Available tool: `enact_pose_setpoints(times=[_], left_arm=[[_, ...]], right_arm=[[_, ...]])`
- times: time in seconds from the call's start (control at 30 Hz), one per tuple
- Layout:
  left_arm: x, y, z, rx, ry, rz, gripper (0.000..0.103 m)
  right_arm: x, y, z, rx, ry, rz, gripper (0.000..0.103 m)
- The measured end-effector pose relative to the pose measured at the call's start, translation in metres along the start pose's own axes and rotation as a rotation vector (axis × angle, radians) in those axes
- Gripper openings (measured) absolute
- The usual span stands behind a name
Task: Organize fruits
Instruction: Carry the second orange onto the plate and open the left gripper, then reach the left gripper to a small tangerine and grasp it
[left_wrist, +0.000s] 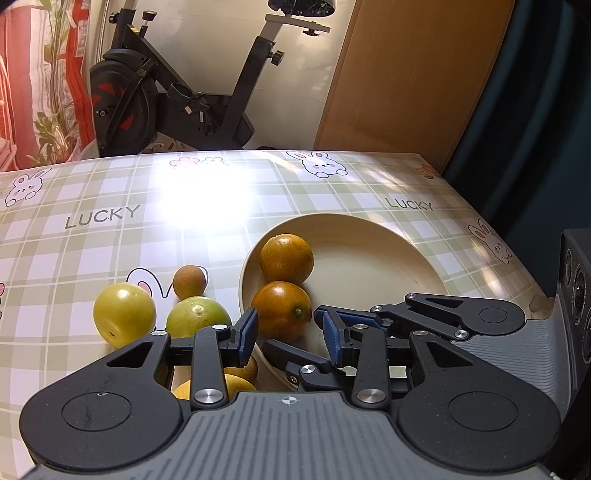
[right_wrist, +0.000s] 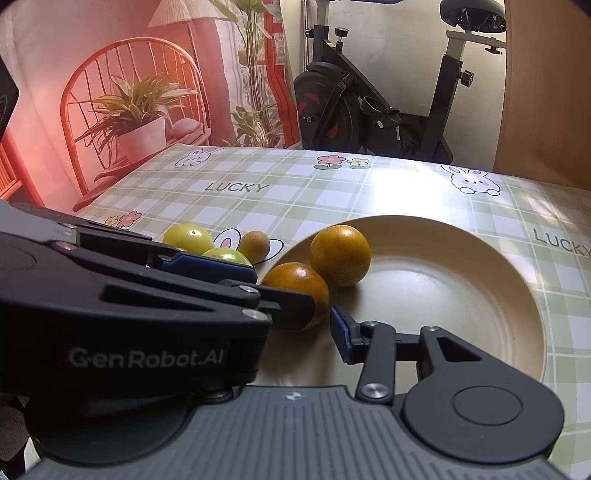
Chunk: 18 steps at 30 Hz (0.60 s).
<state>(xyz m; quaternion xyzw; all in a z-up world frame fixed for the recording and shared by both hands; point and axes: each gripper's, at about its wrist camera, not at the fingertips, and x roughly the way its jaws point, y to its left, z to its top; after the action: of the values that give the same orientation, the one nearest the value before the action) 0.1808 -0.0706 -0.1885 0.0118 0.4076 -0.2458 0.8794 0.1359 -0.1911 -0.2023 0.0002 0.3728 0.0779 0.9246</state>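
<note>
A cream bowl (left_wrist: 388, 251) (right_wrist: 480, 295) holds two oranges: a far one (left_wrist: 286, 258) (right_wrist: 340, 255) and a near one (left_wrist: 282, 310) (right_wrist: 295, 286). My left gripper (left_wrist: 290, 334) is open, its jaws on either side of the near orange, just behind it. My right gripper (right_wrist: 295, 325) is open close behind the same orange; its left finger is hidden by the left gripper's body. On the table left of the bowl lie a yellow-green fruit (left_wrist: 124, 314) (right_wrist: 188, 238), a green fruit (left_wrist: 197, 317) (right_wrist: 225, 255) and a small brown fruit (left_wrist: 189, 281) (right_wrist: 255, 244). Two more yellow fruits (left_wrist: 240, 376) show under the left gripper.
The table (left_wrist: 110, 229) has a green checked cloth with rabbits. An exercise bike (left_wrist: 177, 99) stands behind its far edge. A wooden panel (left_wrist: 406, 74) is at the back right. A black device (left_wrist: 576, 295) sits at the right edge.
</note>
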Motion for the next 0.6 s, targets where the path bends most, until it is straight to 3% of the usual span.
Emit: enact_pose_setpoints(times=[0.6], left_arm=[[-0.057,0.009,-0.012,-0.048,-0.088,-0.005,0.042]], right_arm=[[-0.047,0.003,-0.013,0.022,-0.06,-0.027,0.045]])
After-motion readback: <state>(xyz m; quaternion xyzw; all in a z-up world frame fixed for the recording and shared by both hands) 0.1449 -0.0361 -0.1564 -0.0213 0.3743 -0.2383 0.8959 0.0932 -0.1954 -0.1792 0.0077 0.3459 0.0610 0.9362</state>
